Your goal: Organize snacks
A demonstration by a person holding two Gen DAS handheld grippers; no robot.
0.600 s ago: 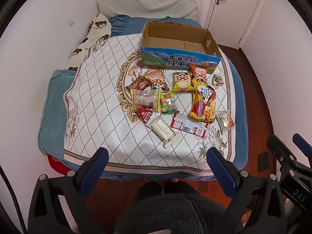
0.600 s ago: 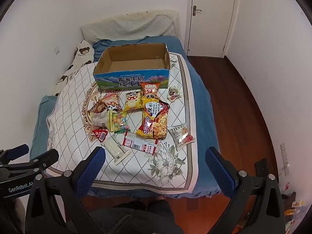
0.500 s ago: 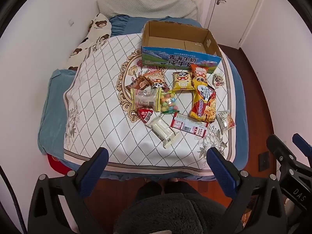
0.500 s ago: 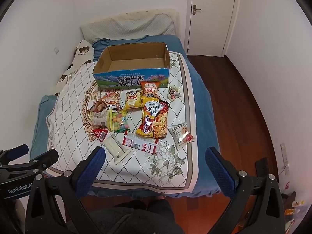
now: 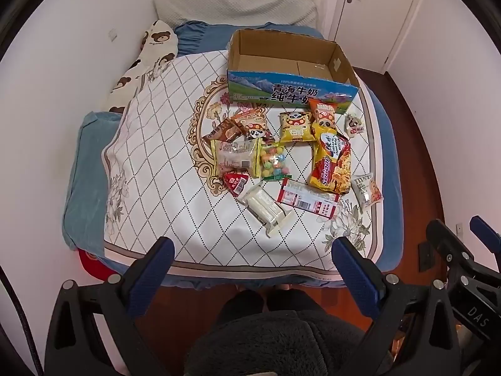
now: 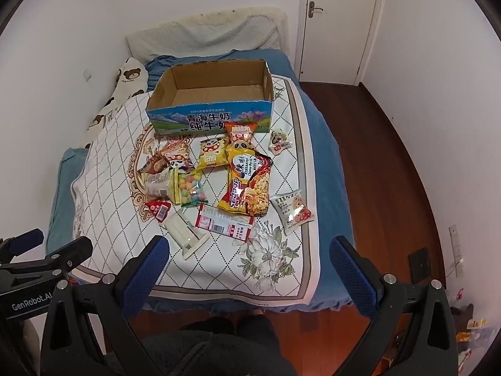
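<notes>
On the bed [image 5: 150,169], the open cardboard box [image 5: 289,62] sits at the far end with nothing in it, and the snacks [image 5: 281,159] lie scattered on the quilt just in front of it, all well ahead of both tongs. The long noodle packet [image 6: 247,185] runs lengthwise toward the box; the flat red-and-white packet [image 6: 224,224] lies crosswise, nearest, slightly closer to the right tongs [image 6: 249,269]. Those and the left tongs [image 5: 252,266] hover spread wide, gripping nothing, short of the bed's foot. Compared with half a second ago, hardly anything differs: packets and tongs sit as they did.
</notes>
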